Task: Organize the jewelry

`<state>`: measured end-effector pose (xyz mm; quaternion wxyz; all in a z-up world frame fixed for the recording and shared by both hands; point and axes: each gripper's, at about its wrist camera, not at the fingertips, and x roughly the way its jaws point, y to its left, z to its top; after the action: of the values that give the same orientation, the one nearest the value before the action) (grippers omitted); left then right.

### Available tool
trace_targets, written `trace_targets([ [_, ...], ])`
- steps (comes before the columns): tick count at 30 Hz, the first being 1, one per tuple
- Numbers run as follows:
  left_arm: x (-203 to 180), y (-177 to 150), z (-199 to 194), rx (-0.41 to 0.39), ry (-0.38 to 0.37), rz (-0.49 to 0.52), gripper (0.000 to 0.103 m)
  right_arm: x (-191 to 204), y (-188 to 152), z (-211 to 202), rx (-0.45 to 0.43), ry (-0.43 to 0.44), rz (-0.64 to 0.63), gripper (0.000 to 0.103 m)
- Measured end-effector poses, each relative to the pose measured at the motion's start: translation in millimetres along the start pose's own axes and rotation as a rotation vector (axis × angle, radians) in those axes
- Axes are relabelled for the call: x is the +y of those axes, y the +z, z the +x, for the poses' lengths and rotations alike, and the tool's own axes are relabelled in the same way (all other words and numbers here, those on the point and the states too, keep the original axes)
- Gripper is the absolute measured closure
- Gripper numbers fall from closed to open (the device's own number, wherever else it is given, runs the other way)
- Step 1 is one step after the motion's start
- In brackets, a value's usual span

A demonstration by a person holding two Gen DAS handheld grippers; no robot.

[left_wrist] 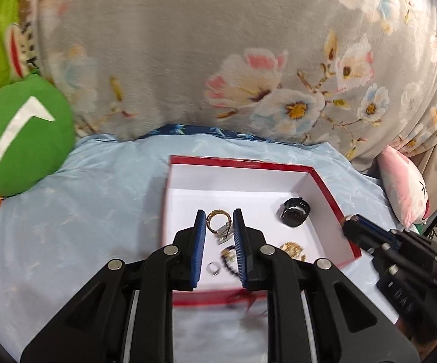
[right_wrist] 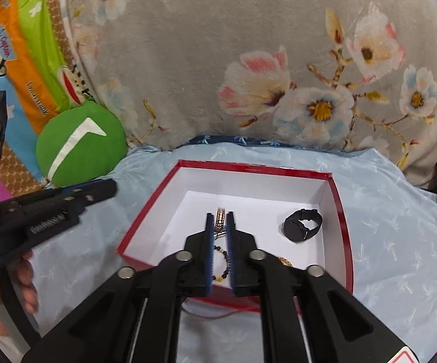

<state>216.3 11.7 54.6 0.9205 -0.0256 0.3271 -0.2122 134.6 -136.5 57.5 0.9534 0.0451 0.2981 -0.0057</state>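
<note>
left wrist view: both the left gripper (left_wrist: pixel 218 216) and right gripper (right_wrist: pixel 219 216) hang slightly open and empty over the red box (left_wrist: pixel 242 162), where a careless dip could tangle the beaded bracelet (right_wrist: pixel 223 257).

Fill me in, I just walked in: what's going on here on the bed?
A person is sorting jewelry into a red box on the blue sheet. A black watch, gold bangle, bead bracelet and ring already lie inside. Both tongs, left and right, hover above the box, slightly open and holding nothing.
</note>
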Motion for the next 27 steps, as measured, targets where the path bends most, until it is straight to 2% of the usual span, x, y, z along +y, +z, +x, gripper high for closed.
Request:
trace_targets([
  [1, -5.0, 0.7, 10.7, 0.012, 0.011, -0.005, 0.064, -3.6, 0.1, 3.5, -0.007, -0.016, 0.009, 0.073],
  [2, -7.6, 0.4, 17.9, 0.018, 0.031, -0.013, 0.054, -7.3, -0.7, 4.1, -0.018, -0.027, 0.020, 0.068],
  [3, -9.8, -1.2, 23.2, 0.022, 0.046, -0.027, 0.037, -11.3, -1.6, 3.0, -0.029, -0.029, 0.030, 0.066],
  [6, -14.1, -6.6, 21.3, -0.007, 0.042, -0.042, 0.029, -17.1, -7.6, -4.6, -0.049, -0.042, 0.035, 0.060],
  [9, -23.1, -11.9, 18.1, -0.024, 0.074, 0.004, 0.028, -20.2, -17.0, -11.0, -0.046, -0.047, 0.037, 0.060],
  [11, -26.9, -14.1, 17.3, -0.019, 0.067, 0.019, 0.028, -22.1, -22.3, -13.2, -0.037, -0.037, 0.057, 0.060],
  [22, -42.4, -30.8, 20.9, 0.013, 0.082, 0.046, 0.028, -22.1, -40.3, -17.7, -0.007, -0.012, 0.087, 0.060],
  [27, -48.0, -37.0, 20.5, 0.019, 0.085, 0.051, 0.028, -25.8, -47.3, -18.8, 0.003, -0.016, 0.100, 0.056],
])
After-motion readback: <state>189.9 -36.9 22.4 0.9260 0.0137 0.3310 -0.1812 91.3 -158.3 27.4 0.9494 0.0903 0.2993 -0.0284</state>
